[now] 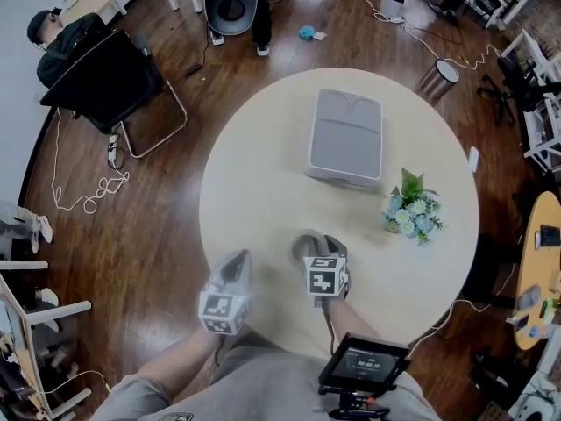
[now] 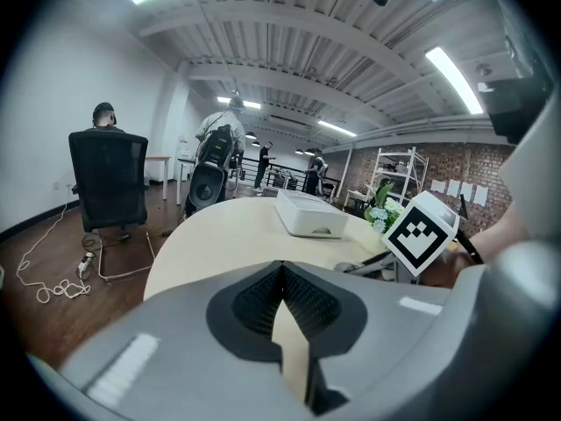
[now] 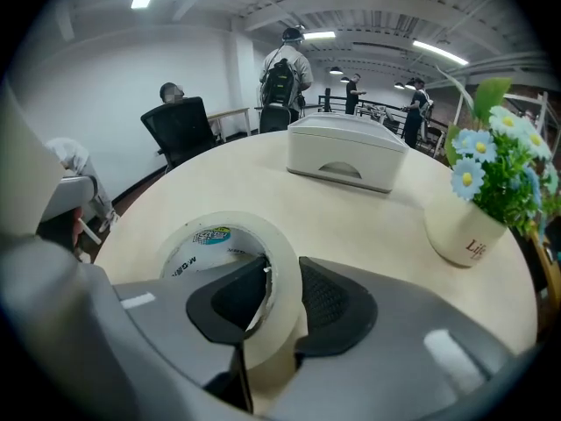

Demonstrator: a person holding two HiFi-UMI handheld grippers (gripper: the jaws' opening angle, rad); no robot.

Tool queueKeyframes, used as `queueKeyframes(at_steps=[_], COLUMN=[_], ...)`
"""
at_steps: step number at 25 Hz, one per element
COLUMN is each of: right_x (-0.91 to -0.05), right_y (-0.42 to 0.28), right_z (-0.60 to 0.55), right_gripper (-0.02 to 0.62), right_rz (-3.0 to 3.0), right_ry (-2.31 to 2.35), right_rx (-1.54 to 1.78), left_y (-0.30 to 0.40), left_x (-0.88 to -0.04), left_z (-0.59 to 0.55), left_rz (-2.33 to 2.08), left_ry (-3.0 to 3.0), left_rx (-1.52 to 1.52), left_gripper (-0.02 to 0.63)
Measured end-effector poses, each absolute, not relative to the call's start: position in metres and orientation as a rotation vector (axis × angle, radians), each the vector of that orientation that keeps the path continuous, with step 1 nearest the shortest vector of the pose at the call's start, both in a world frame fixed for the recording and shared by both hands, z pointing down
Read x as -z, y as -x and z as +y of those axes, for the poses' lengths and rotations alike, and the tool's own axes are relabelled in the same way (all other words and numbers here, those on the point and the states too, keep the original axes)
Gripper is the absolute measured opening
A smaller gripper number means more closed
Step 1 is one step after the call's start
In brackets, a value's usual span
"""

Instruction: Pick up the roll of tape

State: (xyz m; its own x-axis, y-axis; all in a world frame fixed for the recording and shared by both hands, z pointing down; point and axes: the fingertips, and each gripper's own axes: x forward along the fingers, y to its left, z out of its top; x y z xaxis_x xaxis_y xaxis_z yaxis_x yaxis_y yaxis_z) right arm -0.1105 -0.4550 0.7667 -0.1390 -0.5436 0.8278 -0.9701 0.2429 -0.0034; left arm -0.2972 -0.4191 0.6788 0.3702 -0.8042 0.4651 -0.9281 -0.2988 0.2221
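The roll of tape (image 3: 210, 239) is pale and translucent with a printed core label, and it lies on the round beige table (image 1: 263, 174) near its front edge. My right gripper (image 3: 280, 274) straddles the roll's near wall, one pad inside the ring and the other against the outside, shut on it. In the head view the roll (image 1: 303, 244) shows just ahead of the right gripper (image 1: 321, 253). My left gripper (image 1: 235, 268) hovers to the left of it over the table's edge. Its pads (image 2: 302, 301) meet with nothing between them.
A grey lidded box (image 1: 346, 137) sits at the table's middle. At the right, a small white pot of blue flowers (image 1: 412, 210) stands close to the right gripper. A black chair (image 1: 110, 82) and cables lie on the wooden floor at the left. People are by the far desks.
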Motion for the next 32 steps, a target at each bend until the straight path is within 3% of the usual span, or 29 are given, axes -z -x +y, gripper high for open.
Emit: queueKeyframes(at_steps=[11, 32], right_x=[-0.728, -0.562], right_y=[0.074, -0.075], right_z=[-0.434, -0.335], right_gripper=[0.118, 0.117], right_rz=[-1.815, -1.898], right_ry=[-1.593, -2.083], right_rx=[-0.682, -0.421], left_y=[0.263, 0.095], left_x=[-0.657, -0.563], left_z=[-0.419, -0.373], left_rz=[-1.415, -1.192], left_ry=[-2.313, -2.609], left_rx=[-0.355, -0.163], left_gripper=[0.002, 0.002])
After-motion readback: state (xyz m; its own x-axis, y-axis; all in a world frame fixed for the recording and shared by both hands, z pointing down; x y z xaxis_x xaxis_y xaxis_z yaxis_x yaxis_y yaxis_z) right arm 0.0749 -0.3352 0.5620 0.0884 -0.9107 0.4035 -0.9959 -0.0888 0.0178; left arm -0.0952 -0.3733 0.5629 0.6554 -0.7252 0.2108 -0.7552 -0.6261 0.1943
